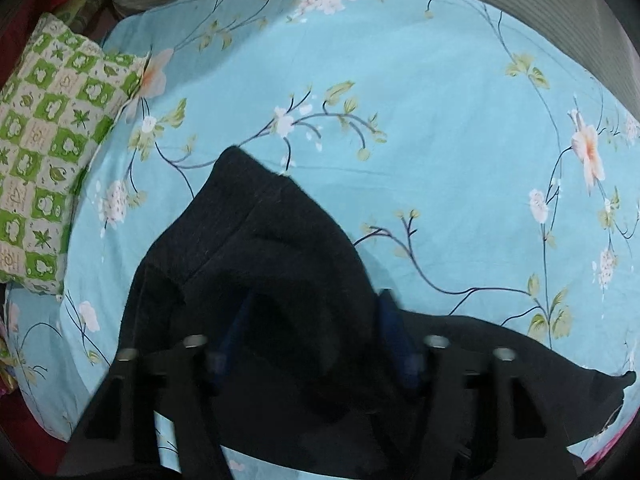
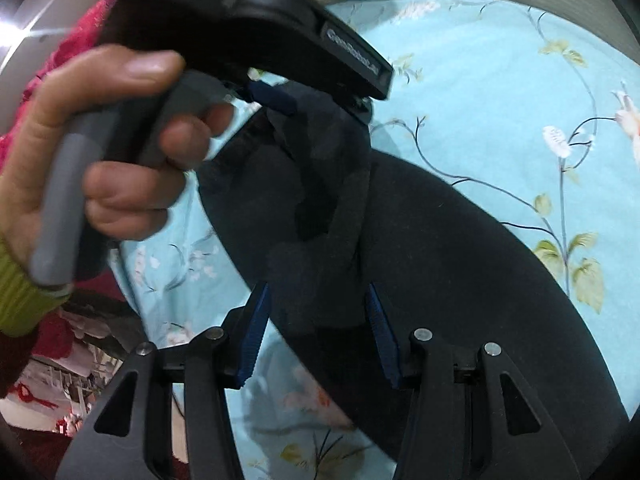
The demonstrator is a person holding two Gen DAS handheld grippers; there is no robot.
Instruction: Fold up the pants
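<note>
The dark navy pants [image 1: 256, 240] lie bunched on a light blue floral bedsheet [image 1: 440, 100]. In the left wrist view my left gripper [image 1: 316, 308] is shut on a thick wad of the fabric, which fills the gap between its blue pads [image 1: 390, 320] and drapes over them. In the right wrist view my right gripper [image 2: 318, 300] is shut on another bunch of the pants [image 2: 460, 260], which spread out to the right across the sheet. The left gripper [image 2: 316, 104] shows there from the side, held by a hand [image 2: 100, 152], with a twisted rope of fabric running down from it to the right gripper.
A green and white checked pillow [image 1: 52, 168] lies at the left of the bed. A grey striped headboard or wall [image 1: 560, 8] curves round the far side. Red and pink cloth [image 2: 72, 40] sits past the bed's left edge, and cluttered floor [image 2: 60, 380] shows below it.
</note>
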